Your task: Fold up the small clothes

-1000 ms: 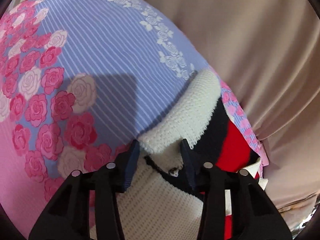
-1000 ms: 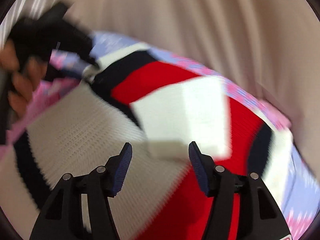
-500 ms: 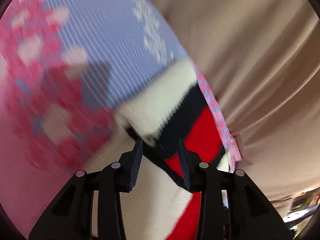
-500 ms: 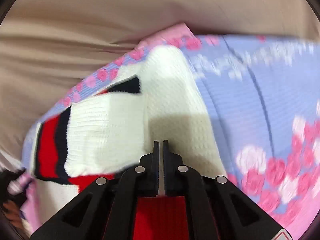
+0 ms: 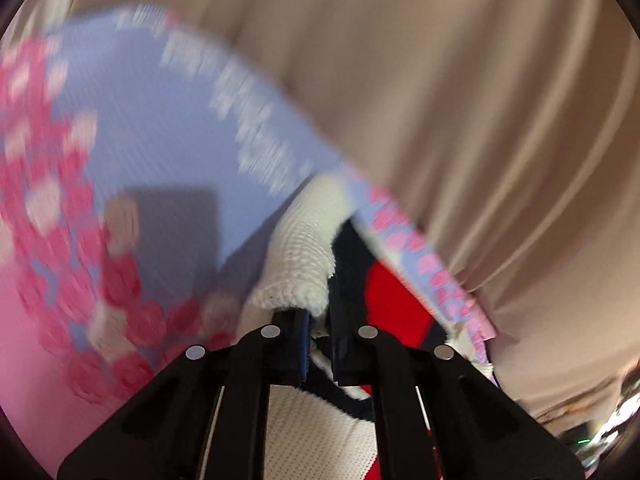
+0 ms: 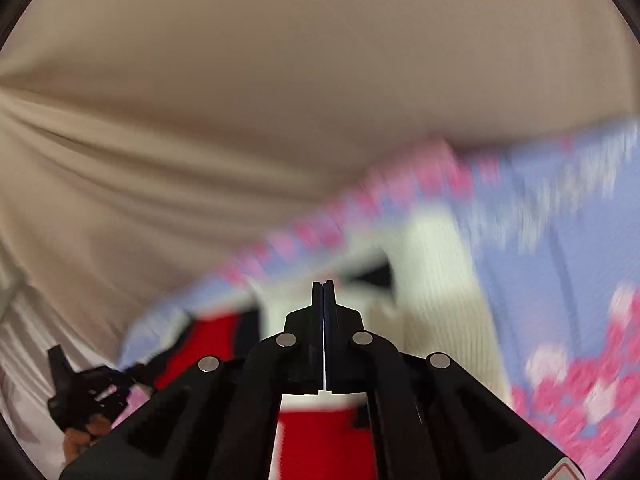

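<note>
A small knitted sweater in cream, red and navy (image 5: 304,256) lies on a lilac and pink rose-print cloth (image 5: 160,140). My left gripper (image 5: 318,320) is shut on the sweater's cream knit edge, which bunches up between the fingers. In the right wrist view the sweater (image 6: 436,280) is blurred. My right gripper (image 6: 323,300) has its jaws pressed together over the sweater; whether cloth is pinched between them cannot be told. The left gripper also shows in the right wrist view (image 6: 84,392) at the lower left.
A beige draped sheet (image 5: 460,100) covers the surface beyond the rose-print cloth and fills the far side in the right wrist view (image 6: 280,100). The rose-print cloth (image 6: 560,280) spreads to the right there.
My left gripper has closed from open onto the cream knit edge. My right gripper closed about half a second ago and has stayed shut while swinging; both views are blurred by motion.
</note>
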Demonstrator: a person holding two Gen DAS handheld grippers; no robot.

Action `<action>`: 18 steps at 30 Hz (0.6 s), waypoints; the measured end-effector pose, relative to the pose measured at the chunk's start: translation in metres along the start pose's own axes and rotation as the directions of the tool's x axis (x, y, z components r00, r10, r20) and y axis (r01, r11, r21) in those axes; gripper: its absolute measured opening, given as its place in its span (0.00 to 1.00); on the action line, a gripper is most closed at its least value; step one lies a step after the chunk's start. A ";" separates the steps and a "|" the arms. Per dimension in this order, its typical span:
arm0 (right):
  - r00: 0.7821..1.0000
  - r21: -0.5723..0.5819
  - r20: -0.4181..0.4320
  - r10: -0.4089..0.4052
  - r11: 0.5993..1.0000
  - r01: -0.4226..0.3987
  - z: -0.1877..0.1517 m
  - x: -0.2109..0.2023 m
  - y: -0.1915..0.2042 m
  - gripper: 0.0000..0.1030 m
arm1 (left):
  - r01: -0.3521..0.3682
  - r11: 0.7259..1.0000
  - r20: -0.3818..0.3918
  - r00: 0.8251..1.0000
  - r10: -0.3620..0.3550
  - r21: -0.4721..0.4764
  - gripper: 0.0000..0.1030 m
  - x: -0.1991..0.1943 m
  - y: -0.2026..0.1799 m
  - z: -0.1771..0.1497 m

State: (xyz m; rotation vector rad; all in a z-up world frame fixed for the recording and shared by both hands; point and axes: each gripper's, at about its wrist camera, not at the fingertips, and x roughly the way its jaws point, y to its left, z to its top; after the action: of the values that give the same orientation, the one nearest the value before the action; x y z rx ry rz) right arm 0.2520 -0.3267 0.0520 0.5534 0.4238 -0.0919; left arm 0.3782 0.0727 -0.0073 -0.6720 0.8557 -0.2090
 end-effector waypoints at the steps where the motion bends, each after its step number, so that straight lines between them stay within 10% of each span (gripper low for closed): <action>1: 0.999 -0.028 0.037 -0.024 0.999 0.025 -0.001 -0.003 -0.002 0.01 | -0.024 1.000 0.012 1.000 0.024 0.018 0.06 -0.001 -0.001 -0.001; 4: 0.942 0.011 -0.263 -0.208 0.976 0.219 -0.029 0.066 -0.053 0.01 | -0.144 0.989 -0.087 0.985 0.148 0.042 0.06 0.036 0.018 -0.011; 6: 0.937 0.076 -0.310 -0.163 0.978 0.196 -0.039 0.069 -0.061 0.02 | -0.146 0.989 -0.139 0.980 0.141 -0.021 0.07 0.045 0.039 -0.021; 8: 0.959 0.057 -0.255 -0.120 0.989 0.139 -0.044 0.054 -0.045 0.14 | -0.131 0.991 -0.126 0.984 0.128 -0.011 0.07 0.044 0.044 -0.024; 10: 0.957 0.027 -0.272 -0.099 0.993 0.111 -0.053 0.056 -0.037 0.48 | -0.126 0.992 -0.124 0.985 0.123 -0.015 0.08 0.043 0.045 -0.026; 14: 0.938 -0.030 -0.313 -0.147 0.989 0.145 -0.078 0.085 -0.030 0.42 | -0.139 0.990 -0.131 0.982 0.134 -0.026 0.08 0.045 0.044 -0.025; 15: 0.931 -0.061 -0.332 -0.149 0.989 0.137 -0.074 0.091 -0.020 0.07 | -0.140 0.990 -0.133 0.982 0.135 -0.029 0.08 0.049 0.041 -0.028; 16: 0.933 -0.051 -0.337 -0.123 0.992 0.112 -0.067 0.088 -0.014 0.08 | -0.138 0.990 -0.130 0.983 0.132 -0.035 0.07 0.047 0.039 -0.025; 18: 0.980 -0.039 -0.199 -0.021 0.999 0.014 -0.038 0.052 0.008 0.06 | -0.135 0.991 -0.092 0.987 0.132 -0.019 0.07 0.038 0.035 -0.021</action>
State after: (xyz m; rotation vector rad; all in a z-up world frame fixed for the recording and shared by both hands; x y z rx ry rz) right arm 0.2871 -0.2988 0.0054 0.5235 0.6243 -0.0453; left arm 0.3838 0.0740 -0.0627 -0.6295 0.9886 -0.1088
